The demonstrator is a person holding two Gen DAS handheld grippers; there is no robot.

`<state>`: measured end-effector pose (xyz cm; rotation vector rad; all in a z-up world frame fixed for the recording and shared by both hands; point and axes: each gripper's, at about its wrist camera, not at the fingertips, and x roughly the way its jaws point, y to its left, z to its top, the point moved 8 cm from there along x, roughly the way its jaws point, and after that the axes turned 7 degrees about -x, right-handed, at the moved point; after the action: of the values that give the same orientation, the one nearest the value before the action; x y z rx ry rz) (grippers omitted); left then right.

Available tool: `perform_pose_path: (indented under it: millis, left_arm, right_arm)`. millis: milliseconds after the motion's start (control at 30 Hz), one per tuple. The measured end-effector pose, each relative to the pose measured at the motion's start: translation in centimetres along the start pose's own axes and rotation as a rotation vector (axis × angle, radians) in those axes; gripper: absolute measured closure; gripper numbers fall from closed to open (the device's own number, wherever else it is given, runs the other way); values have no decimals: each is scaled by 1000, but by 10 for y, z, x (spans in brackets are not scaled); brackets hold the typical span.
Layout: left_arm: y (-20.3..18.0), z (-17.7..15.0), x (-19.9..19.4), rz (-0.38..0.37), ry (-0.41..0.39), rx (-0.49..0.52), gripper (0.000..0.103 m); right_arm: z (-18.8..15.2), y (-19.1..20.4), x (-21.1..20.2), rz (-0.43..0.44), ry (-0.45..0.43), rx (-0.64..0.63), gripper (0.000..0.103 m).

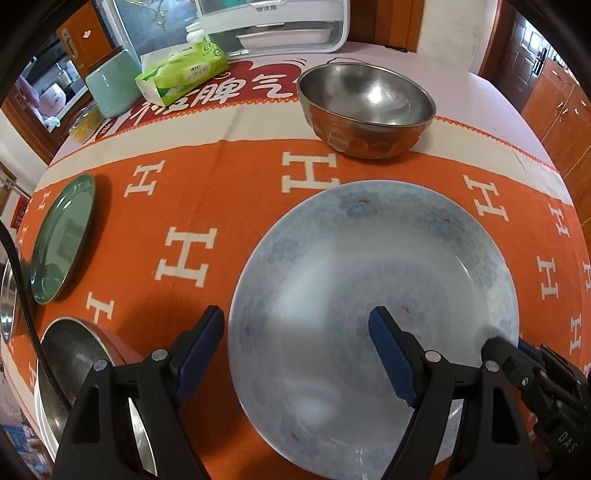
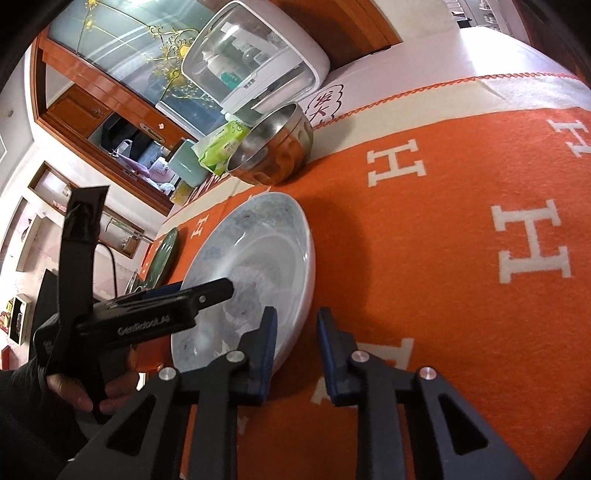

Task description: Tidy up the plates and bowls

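A large pale blue plate (image 1: 369,280) lies on the orange cloth; it also shows in the right wrist view (image 2: 266,254). My left gripper (image 1: 297,325) is open, one finger over the plate's inside, the other outside its left rim. My right gripper (image 2: 297,325) is open with a narrow gap, one finger over the plate's near rim, the other outside it over the cloth; it shows at the plate's right edge in the left wrist view (image 1: 532,365). A steel bowl (image 1: 365,107) stands behind the plate. A green plate (image 1: 62,236) lies far left.
A dark pan (image 1: 74,369) and a steel rim (image 1: 7,295) sit at the left edge. A tissue pack (image 1: 181,70), a green cup (image 1: 110,81) and a white appliance (image 1: 273,26) stand at the back. The left gripper body (image 2: 147,317) crosses the right wrist view.
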<state>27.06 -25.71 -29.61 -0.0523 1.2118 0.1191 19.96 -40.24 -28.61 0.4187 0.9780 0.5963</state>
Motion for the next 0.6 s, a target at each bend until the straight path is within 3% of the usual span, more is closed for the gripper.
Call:
perform_pose_path:
  millis: [267, 433, 600]
  left_arm:
    - [5, 10, 9, -8, 31, 14, 24]
    - [-2, 13, 10, -63, 38, 3, 35]
    - [4, 16, 11, -62, 41, -8, 44]
  right_arm:
    - [-1, 1, 2, 17, 10, 3, 84]
    - [-2, 2, 2, 20, 15, 4, 84]
    - [-4, 1, 0, 22, 20, 7, 84]
